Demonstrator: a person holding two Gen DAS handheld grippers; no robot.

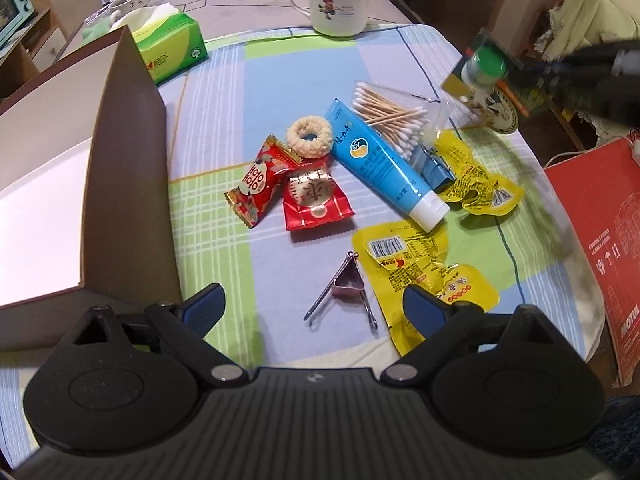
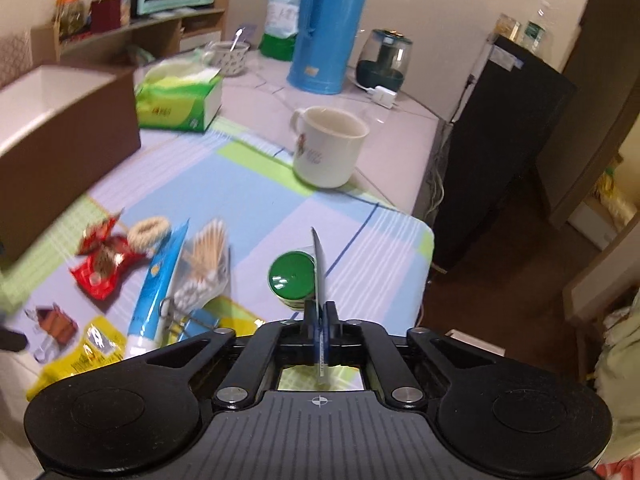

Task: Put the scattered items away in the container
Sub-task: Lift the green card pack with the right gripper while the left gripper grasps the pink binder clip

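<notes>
Right gripper (image 2: pixel 319 320): I have it clamped on the card edge of a blister pack (image 2: pixel 318 264) with a green round cap, carried clear above the cloth so nothing drags through the pile below.

Left gripper (image 1: pixel 314 300): jaws wide apart and empty, hovering low over the near edge of the table (image 1: pixel 256 8); I judge it is parked here ready for the next pick.

Container (image 1: pixel 100 184): a brown box with a pale inside, just left of my left gripper, its tall wall facing the clutter; from the right gripper it sits far ahead and to the left.

Scattered items: directly ahead of the left gripper lies a metal clip (image 1: pixel 344 288), a yellow packet (image 1: pixel 424 276) just to its right; beyond them two red candy packs (image 1: pixel 280 188), a blue tube (image 1: pixel 380 160), a bag of cotton swabs (image 1: pixel 396 116) and a hair tie (image 1: pixel 309 137).

Progress: early, by my reading; almost everything remains on the cloth.

Next move: swinging the pack left over the box wall.

Risk: the thin card could slip.
</notes>
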